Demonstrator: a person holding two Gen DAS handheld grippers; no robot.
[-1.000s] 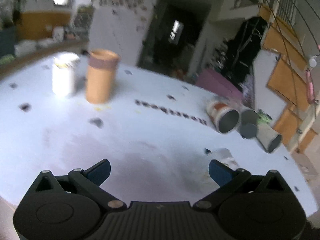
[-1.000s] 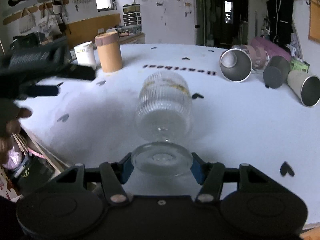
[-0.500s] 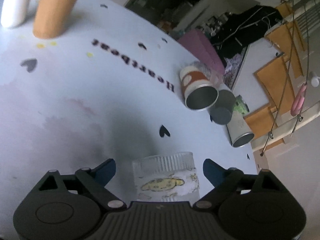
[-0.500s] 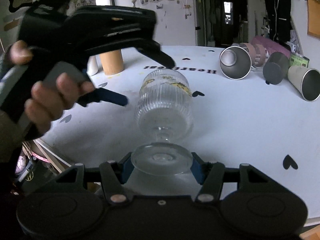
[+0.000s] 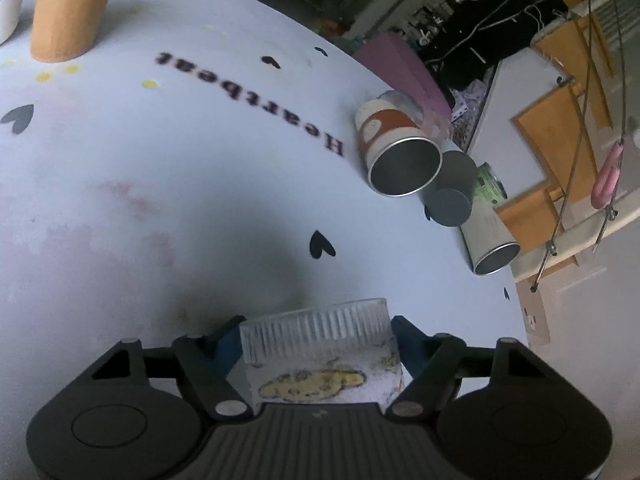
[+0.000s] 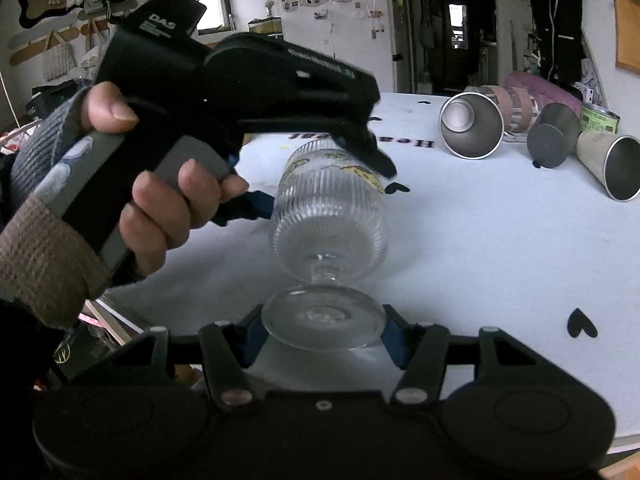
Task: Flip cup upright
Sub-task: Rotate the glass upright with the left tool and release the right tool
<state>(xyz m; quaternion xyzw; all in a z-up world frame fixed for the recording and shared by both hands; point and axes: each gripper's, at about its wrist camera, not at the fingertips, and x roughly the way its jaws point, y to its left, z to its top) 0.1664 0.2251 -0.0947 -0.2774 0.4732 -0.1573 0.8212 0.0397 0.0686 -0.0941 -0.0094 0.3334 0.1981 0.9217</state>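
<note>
Clear ribbed glass makes up the goblet (image 6: 329, 216), which lies on its side on the white worktop (image 6: 500, 240) with its round foot toward the right gripper (image 6: 323, 330) and its mouth pointing away. The right gripper's blue-padded fingers (image 6: 252, 336) are clamped on the rim of that foot from both sides, so the stem and bowl stretch straight ahead of it.

The left gripper (image 6: 320, 184) comes in from the right gripper's left, held in the person's left hand (image 6: 168, 200), and straddles the far end of the bowl near the mouth. In the left wrist view, the left gripper (image 5: 316, 338) has the ribbed rim of the goblet (image 5: 320, 344) between its blue fingers (image 5: 228, 344), which sit tight against the glass on either side; a yellow cartoon print shows on the bowl just behind the rim.

Ahead of the left gripper and to its right, three metal cups lie tipped over near the worktop's edge: a white-and-orange tumbler (image 5: 394, 156) with its open mouth facing the camera, a dark grey cup (image 5: 450, 194) touching it, and a pale steel cup (image 5: 490, 240) just beside that. A green can (image 5: 490, 184) sits behind them. Far ahead on the left stands an orange cylindrical cup (image 5: 66, 8), upright. The word "Heartbeat" (image 5: 248, 100) is printed across the worktop between the gripper and these cups, with small black hearts (image 5: 320, 245) scattered around.
</note>
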